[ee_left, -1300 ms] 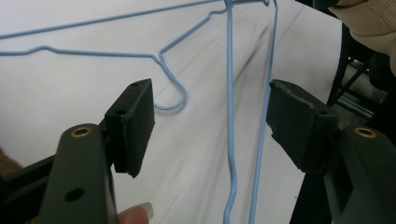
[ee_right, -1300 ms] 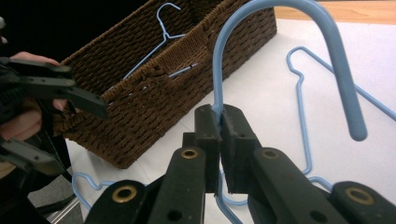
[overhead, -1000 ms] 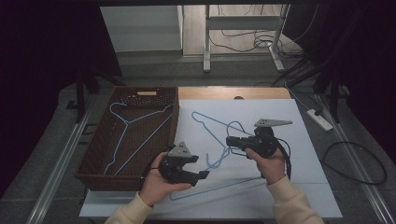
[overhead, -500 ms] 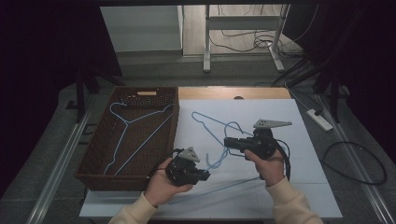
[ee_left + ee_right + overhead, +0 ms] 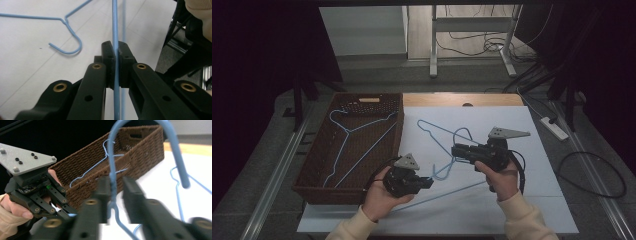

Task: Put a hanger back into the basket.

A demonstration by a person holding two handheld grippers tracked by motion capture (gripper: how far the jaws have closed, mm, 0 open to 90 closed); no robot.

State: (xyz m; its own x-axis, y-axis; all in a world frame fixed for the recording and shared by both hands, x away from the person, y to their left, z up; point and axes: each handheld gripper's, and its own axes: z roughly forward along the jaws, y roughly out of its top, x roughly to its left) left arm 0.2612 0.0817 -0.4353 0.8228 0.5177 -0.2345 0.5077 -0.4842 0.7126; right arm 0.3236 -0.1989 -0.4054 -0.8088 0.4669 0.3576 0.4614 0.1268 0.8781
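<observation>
Right of the basket (image 5: 352,145), which already holds one hanger (image 5: 357,137), the left gripper (image 5: 424,182) clamps a second hanger (image 5: 444,167); the right gripper (image 5: 457,150) has just been opening around its neck. Binning remains.

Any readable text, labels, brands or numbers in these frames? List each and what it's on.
None readable.
The basket, the blue hangers, the table sheet and both grippers' grey plates carry no print.
The pale patch on the basket's far wall looks like a handle slot, not a label.
</observation>
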